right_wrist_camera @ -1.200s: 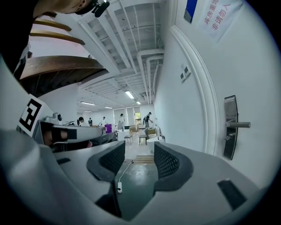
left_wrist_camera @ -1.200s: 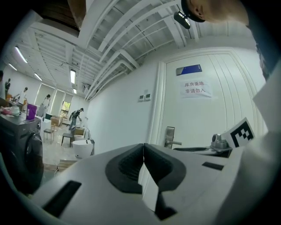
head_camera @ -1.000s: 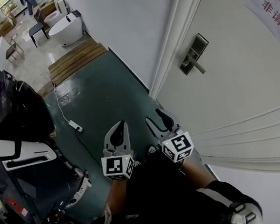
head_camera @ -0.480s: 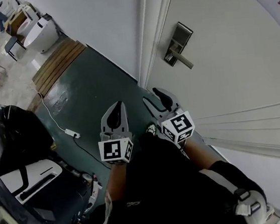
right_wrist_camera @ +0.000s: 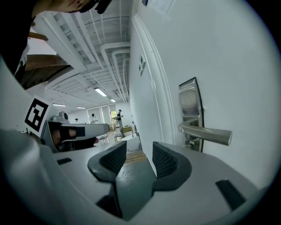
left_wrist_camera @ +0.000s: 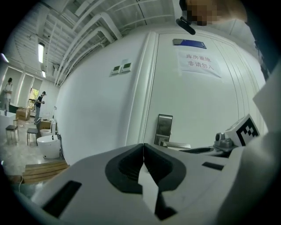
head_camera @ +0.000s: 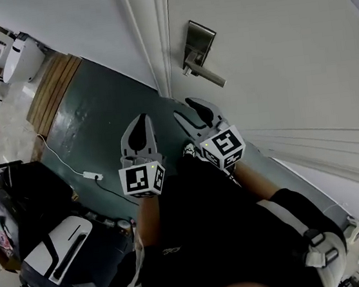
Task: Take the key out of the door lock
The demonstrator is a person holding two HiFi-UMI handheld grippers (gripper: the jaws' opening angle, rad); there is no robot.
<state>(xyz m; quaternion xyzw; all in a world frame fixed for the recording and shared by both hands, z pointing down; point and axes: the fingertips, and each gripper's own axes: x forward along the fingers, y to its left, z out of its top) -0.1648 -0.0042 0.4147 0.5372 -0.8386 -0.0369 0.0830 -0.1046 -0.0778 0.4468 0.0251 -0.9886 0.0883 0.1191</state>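
Note:
The metal lock plate with its lever handle sits on the white door, above and beyond both grippers. In the right gripper view the lock plate and handle are close on the right. A small metal part shows under the handle; I cannot tell whether it is the key. My right gripper is open, its jaws closing with nothing between them. My left gripper is shut and empty, left of the right one, pointing at the wall beside the lock plate.
The door frame runs up left of the lock. A white power strip and cable lie on the green floor. Black and white equipment stands at lower left. A wooden platform and white fixtures are farther off.
The head view has swung, so the lock now sits higher and more to the left in the picture. Both grippers have come a little nearer to the door, the right one closest to the handle.

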